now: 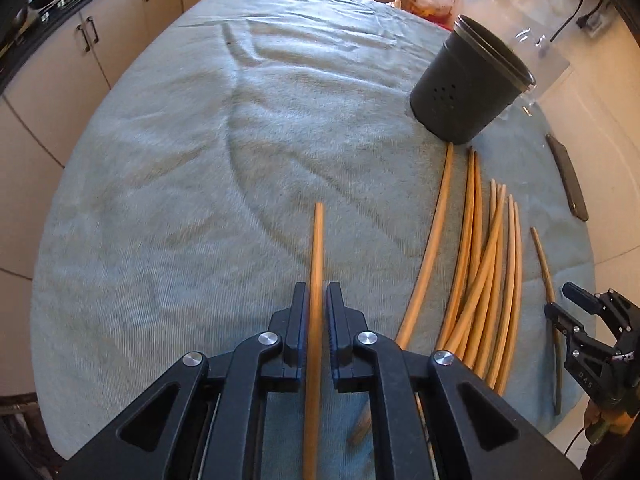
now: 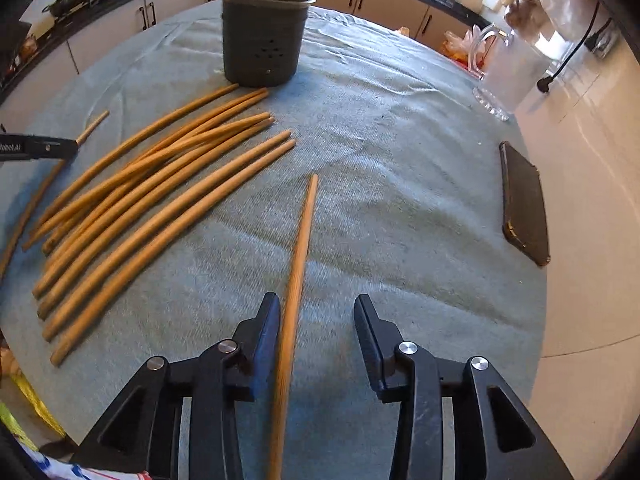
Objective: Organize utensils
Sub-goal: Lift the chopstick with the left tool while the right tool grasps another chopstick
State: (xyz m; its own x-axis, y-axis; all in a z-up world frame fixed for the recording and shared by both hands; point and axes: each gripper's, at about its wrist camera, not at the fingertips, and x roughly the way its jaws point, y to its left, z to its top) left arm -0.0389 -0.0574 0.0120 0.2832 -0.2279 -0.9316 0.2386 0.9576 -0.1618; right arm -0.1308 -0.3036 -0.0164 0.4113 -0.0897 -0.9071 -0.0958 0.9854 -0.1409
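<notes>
The left gripper (image 1: 317,312) clamps 1 chopstick (image 1: 316,280). The right gripper (image 2: 316,320) stands open around another chopstick (image 2: 300,248), near the table's (image 2: 400,160) right edge. Loose chopsticks (image 2: 160,184) lie before the dark holder (image 2: 262,40) at the far edge.

Bare cloth (image 1: 180,160) lies open left of the chopsticks (image 1: 480,272); holder (image 1: 468,88) blocks beyond them.

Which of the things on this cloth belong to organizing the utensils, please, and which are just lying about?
Part of the job:
- chopstick clamped in the left gripper
- chopstick between the right gripper's open jaws
- loose chopsticks on the cloth
- dark utensil holder, upright

Lying about:
- dark phone
- clear glass jug
- plastic bags at the far edge
</notes>
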